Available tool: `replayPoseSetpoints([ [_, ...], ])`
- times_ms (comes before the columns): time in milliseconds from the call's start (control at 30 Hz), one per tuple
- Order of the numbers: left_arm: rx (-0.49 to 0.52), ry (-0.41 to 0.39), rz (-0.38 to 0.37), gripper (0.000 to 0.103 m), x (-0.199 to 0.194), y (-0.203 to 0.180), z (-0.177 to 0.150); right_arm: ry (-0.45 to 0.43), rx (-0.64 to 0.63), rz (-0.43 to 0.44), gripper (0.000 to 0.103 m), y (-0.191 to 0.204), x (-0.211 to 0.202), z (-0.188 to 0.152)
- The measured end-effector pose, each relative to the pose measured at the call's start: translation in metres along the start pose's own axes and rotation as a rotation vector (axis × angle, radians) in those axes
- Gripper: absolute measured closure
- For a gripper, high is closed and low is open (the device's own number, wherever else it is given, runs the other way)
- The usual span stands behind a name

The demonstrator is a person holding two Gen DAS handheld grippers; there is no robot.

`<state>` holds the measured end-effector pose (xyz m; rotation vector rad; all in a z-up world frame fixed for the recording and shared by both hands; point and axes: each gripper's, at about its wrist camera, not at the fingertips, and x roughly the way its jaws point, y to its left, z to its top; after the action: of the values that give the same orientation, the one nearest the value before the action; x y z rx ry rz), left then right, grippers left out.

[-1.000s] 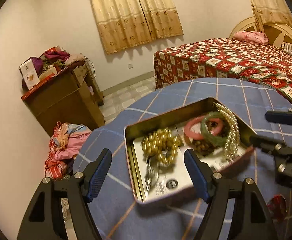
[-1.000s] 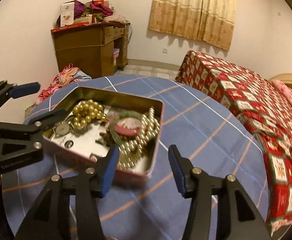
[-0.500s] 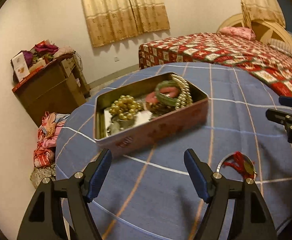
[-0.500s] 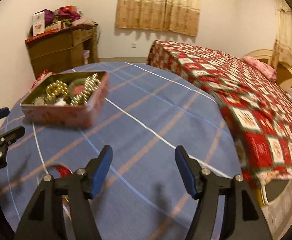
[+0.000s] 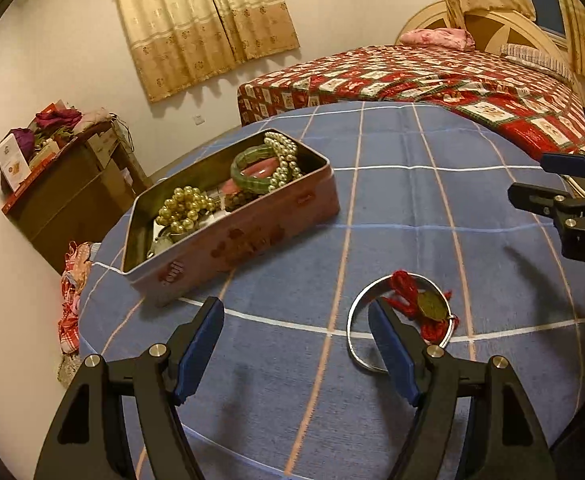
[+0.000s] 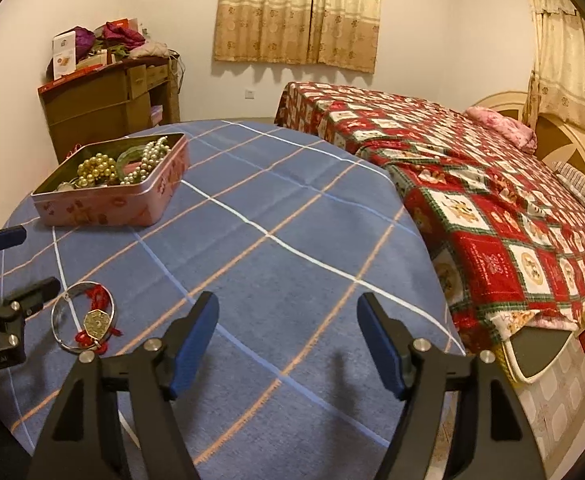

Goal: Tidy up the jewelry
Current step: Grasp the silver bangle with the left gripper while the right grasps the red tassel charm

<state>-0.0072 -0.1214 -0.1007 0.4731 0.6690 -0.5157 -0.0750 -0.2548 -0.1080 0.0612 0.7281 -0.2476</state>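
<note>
Down low, the left tongs (image 5: pixel 296 340) hang over the table (image 5: pixel 412 208) with their blue pads (image 5: pixel 198 346) spread wide and nothing between them. Their right pad sits in front of a silver bangle (image 5: pixel 354 320) that lies flat on the blue checked cloth, so part of the ring is hidden in the left wrist view. Red thread (image 5: pixel 402 286) is wound on the bangle, and a brass coin charm (image 5: pixel 430 306) rests inside the ring. From the right wrist view the bangle (image 6: pixel 62 308) lies just beside the left tongs, not gripped by them.

The right tongs (image 6: pixel 288 336) are also spread apart and hold nothing, hovering over bare cloth nearer the table's edge, well apart from the bangle.

Farther back on the table stands an open pink tin (image 5: pixel 252 232). Inside it lie a cluster of gold beads (image 5: pixel 184 206), a green bangle (image 5: pixel 252 170) ringed around a pink one (image 5: pixel 254 168), and a string of pearls (image 5: pixel 286 160) against the far end wall.

Beyond the table, a bed (image 6: pixel 472 184) with a red patchwork cover carries a pink pillow (image 6: pixel 500 126). A wooden dresser (image 6: pixel 104 108) piled with clothes and boxes stands by the wall, and beige curtains (image 6: pixel 296 12) hang behind.
</note>
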Motion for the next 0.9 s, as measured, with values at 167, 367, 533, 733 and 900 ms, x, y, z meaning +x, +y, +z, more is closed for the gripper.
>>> replayPoseSetpoints([
  [167,0.022,0.060,-0.057,0.060,0.014,-0.008,-0.006,0.003,-0.003,0.007,0.028,0.003,0.001,-0.005],
  [367,0.029,0.070,-0.129,0.101,0.018,-0.013,-0.007,0.000,0.005,0.011,0.028,0.004,0.001,-0.006],
  [533,-0.023,-0.010,-0.157,0.101,-0.002,-0.002,0.001,0.000,0.002,0.015,0.028,0.006,0.002,-0.007],
  [733,-0.033,-0.087,-0.111,0.101,-0.025,0.013,0.015,0.004,0.010,0.030,0.028,0.008,0.002,-0.007],
  [900,-0.101,-0.036,-0.014,0.101,-0.012,0.048,0.004,-0.005,-0.013,0.075,0.028,0.023,-0.001,-0.003],
])
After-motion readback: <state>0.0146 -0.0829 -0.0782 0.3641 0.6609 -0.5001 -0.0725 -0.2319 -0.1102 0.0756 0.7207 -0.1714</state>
